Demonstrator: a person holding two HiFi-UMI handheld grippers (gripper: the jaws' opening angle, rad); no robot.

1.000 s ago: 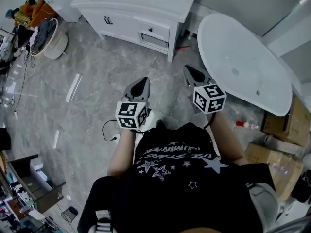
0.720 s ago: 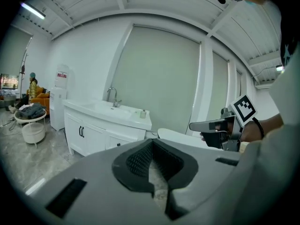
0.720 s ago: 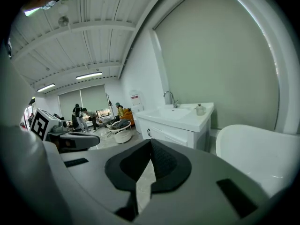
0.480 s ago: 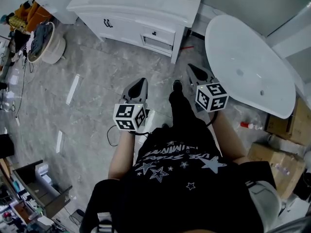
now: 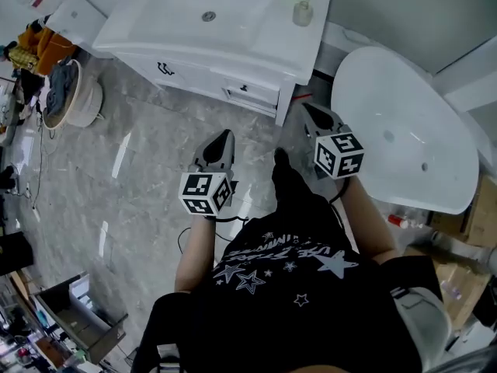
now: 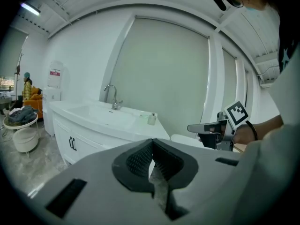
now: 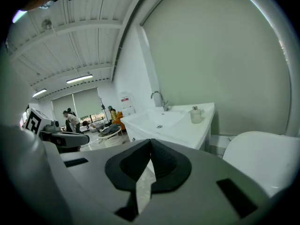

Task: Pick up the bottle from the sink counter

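Facing the white sink counter, a person holds two grippers out ahead over the grey marble floor, both well short of the cabinet. Left gripper: jaws pressed together, nothing between them. Right gripper: jaws likewise closed tip to tip, empty, nearer the counter's right front corner. Bottle stands upright at the counter's right end, right of the basin, untouched. White bathtub lies to the right.
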